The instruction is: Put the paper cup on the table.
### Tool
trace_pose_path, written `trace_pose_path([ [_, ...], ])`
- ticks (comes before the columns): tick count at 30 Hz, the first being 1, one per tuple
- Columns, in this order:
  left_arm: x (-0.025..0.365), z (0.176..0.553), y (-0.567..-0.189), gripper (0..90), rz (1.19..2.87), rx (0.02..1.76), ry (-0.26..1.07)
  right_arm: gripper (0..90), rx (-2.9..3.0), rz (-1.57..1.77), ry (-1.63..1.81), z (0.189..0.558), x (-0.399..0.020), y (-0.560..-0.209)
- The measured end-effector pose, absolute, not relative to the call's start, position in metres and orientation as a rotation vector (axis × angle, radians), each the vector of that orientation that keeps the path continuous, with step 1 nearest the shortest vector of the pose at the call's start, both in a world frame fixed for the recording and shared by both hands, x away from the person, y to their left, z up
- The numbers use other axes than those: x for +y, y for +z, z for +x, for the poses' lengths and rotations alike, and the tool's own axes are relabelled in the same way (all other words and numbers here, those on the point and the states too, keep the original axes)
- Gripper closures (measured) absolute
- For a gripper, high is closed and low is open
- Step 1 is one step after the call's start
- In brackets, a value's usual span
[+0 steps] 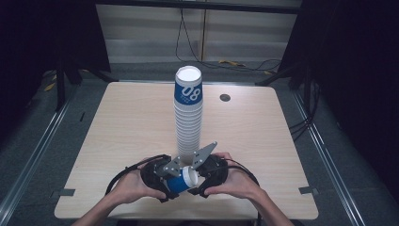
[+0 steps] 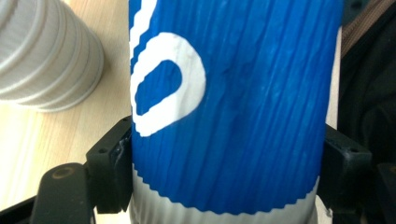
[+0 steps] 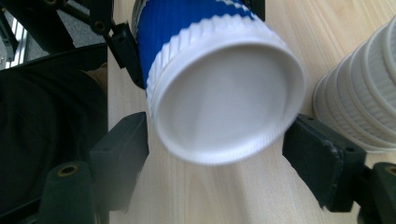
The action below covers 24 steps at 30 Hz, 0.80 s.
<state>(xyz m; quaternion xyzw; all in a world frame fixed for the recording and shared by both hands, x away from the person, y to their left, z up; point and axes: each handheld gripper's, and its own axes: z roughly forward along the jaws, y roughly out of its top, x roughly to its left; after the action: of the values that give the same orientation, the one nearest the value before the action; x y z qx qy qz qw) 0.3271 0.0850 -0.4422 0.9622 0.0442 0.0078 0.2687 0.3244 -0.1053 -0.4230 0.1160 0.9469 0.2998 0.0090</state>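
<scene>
A blue paper cup [image 1: 181, 181] with a white number and a white base lies on its side just above the table's front edge. My left gripper [image 1: 173, 184] is shut on it; in the left gripper view both black jaws press the blue wall of the cup [image 2: 233, 116]. My right gripper [image 1: 194, 178] faces the cup's white base [image 3: 224, 102], which sits between its jaws; the pads stand close on either side, and no firm press shows. A jaw of the left gripper [image 3: 123, 51] shows at the cup's side.
A tall stack of upside-down cups [image 1: 189, 117] rises from the middle of the wooden table [image 1: 131, 122], just beyond both grippers; its lower rims [image 2: 46, 56] [image 3: 364, 102] are close by. A round cable hole [image 1: 225, 98] lies at the back right. Cables run over the floor behind.
</scene>
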Motion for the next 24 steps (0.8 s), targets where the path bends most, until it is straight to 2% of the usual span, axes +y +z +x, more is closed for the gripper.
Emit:
trace_pose_path([
  [2, 0.0811, 0.3238, -0.4435, 21.4, 2.571, 0.150, 0.028, 21.1, 2.961, 0.364, 0.949, 0.3242, -0.1038, -0.4224],
  [4, 0.0796, 0.3264, -0.4403, 21.4, 2.633, 0.064, 0.036, 18.6, 2.949, 0.363, 0.952, 0.3237, -0.1021, -0.4220],
  [14, 0.0759, 0.3246, -0.4424, 21.0, 2.696, -0.034, 0.010, 25.4, 3.008, 0.338, 0.975, 0.3214, -0.0990, -0.4263],
  [17, 0.0761, 0.3204, -0.4480, 20.9, 2.620, 0.047, -0.011, 26.7, 3.015, 0.330, 0.978, 0.3207, -0.0983, -0.4278],
  [24, 0.0822, 0.3209, -0.4464, 20.0, 2.591, 0.024, -0.006, 28.3, 2.991, 0.295, 1.031, 0.3196, -0.1005, -0.4259],
])
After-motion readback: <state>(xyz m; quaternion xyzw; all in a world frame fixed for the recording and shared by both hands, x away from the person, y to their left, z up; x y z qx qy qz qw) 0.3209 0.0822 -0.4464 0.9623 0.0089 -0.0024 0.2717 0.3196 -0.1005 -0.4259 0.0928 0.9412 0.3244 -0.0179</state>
